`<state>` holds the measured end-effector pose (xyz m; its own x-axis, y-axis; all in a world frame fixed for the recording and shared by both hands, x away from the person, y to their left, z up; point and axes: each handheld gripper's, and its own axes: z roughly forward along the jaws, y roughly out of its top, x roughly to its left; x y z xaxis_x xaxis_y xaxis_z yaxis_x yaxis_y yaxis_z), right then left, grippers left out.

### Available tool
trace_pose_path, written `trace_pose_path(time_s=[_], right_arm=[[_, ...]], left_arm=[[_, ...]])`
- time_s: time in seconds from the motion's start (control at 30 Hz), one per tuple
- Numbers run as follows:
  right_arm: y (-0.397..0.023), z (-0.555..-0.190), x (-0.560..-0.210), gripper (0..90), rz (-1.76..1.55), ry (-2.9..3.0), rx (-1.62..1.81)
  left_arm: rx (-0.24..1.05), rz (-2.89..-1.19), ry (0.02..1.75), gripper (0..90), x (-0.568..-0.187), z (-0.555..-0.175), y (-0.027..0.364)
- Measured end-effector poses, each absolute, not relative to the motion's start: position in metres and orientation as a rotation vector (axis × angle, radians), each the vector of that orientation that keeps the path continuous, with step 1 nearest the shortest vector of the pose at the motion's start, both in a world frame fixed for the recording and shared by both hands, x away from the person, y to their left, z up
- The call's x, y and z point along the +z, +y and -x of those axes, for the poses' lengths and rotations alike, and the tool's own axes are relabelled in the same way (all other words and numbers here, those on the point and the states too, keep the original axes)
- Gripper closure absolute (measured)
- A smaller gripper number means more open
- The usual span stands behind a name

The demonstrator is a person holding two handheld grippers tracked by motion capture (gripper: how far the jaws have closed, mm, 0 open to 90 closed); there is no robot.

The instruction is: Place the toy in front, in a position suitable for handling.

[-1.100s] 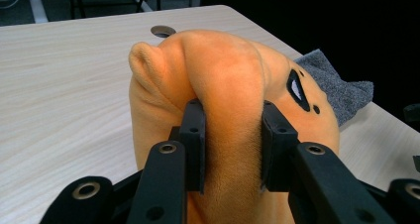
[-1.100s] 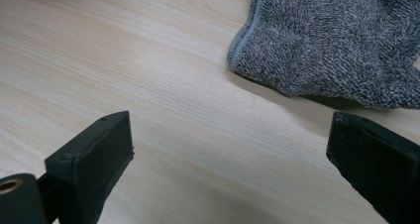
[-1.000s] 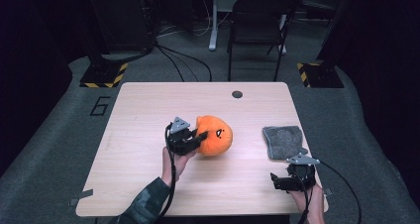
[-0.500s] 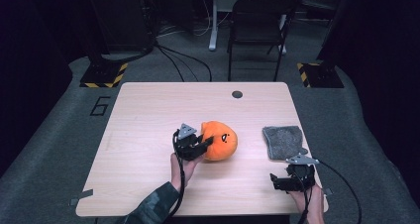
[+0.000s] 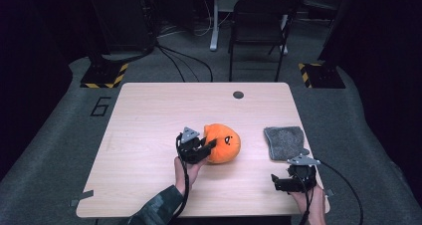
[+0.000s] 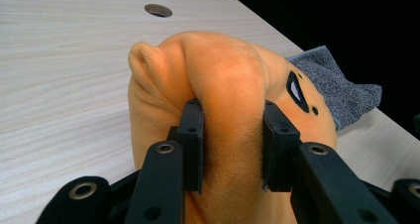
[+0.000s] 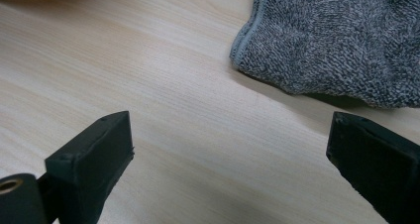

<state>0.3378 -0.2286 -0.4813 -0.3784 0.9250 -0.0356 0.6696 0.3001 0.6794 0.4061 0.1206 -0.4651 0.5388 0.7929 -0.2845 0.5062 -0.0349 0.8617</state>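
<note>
Orange plush toy point(image 5: 222, 143) sits near the middle of the table point(image 5: 149, 115), a little toward the person's side, face with dark eye marks turned toward the grey cloth point(image 5: 284, 142); in the left gripper view its soft body point(image 6: 223, 100) bulges out between and above the two black jaws, pinched into a fold, so the left gripper point(image 5: 206, 148) is clamped on the plush at a narrow gap; the pinch on a ridge of fabric looks chosen because the round body gives no edge to grab; plush underside appears to rest on or just above the wood, cannot tell which; a small ear-like nub sticks out at the toy's upper left in that view.

Grey cloth lies flat near the table's right edge, apart from the plush; right gripper point(image 7: 233, 149) hangs low over bare wood just short of the cloth's hemmed edge point(image 7: 257, 30), jaws spread wide with nothing between them; likely parked while the left hand works, or lined up for the cloth next.

Small round hole point(image 5: 238, 94) in the tabletop near the far edge; folding chair point(image 5: 259, 31) and cables on the floor beyond.
</note>
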Motion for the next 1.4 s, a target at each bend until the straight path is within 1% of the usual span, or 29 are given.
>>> trace_pose_path(time_s=[0.13,0.2,0.27,0.47,0.63,0.67,0.73,0.87,1.0,1.03,1.1,1.17,1.2,1.3,1.4], right_arm=[[-0.229,-0.338,-0.482,3.6,-1.423,2.156,0.813],[-0.228,-0.338,-0.482,3.7,-1.424,2.161,0.807],[-0.228,-0.338,-0.482,3.7,-1.421,2.163,0.807],[-0.229,-0.338,-0.482,3.7,-1.414,2.167,0.809],[-0.230,-0.337,-0.481,3.7,-1.425,2.147,0.817],[-0.230,-0.337,-0.481,3.7,-1.421,2.153,0.815],[-0.231,-0.336,-0.480,3.7,-1.421,2.152,0.821],[-0.231,-0.337,-0.480,3.7,-1.416,2.149,0.825],[-0.230,-0.338,-0.480,3.7,-1.409,2.156,0.823],[-0.229,-0.338,-0.480,3.7,-1.411,2.158,0.824],[-0.229,-0.338,-0.480,3.7,-1.410,2.162,0.822],[-0.230,-0.338,-0.481,3.7,-1.413,2.160,0.821],[-0.230,-0.339,-0.481,3.7,-1.413,2.159,0.821],[-0.231,-0.339,-0.482,3.7,-1.415,2.149,0.821],[-0.230,-0.339,-0.481,3.8,-1.414,2.161,0.823]], left_arm=[[0.337,-1.723,1.112,66.9,-0.472,-0.407,0.118],[0.352,-1.733,1.130,65.0,-0.481,-0.408,0.116],[0.370,-1.740,1.124,62.3,-0.481,-0.409,0.117],[0.397,-1.751,1.113,34.5,-0.475,-0.408,0.122],[0.432,-1.739,1.049,26.2,-0.462,-0.404,0.142],[0.416,-1.746,1.008,26.2,-0.460,-0.404,0.148],[0.420,-1.787,0.976,21.7,-0.457,-0.403,0.157],[0.366,-1.824,0.912,19.8,-0.458,-0.402,0.174],[0.318,-1.848,0.885,18.3,-0.459,-0.404,0.181],[0.324,-1.871,0.874,16.4,-0.459,-0.405,0.182],[0.334,-1.890,0.862,16.5,-0.460,-0.407,0.181],[0.322,-1.894,0.849,14.2,-0.460,-0.407,0.181],[0.337,-1.906,0.831,13.5,-0.461,-0.408,0.181],[0.315,-1.926,0.823,9.7,-0.462,-0.408,0.179],[0.312,-1.942,0.820,8.8,-0.465,-0.409,0.178]])
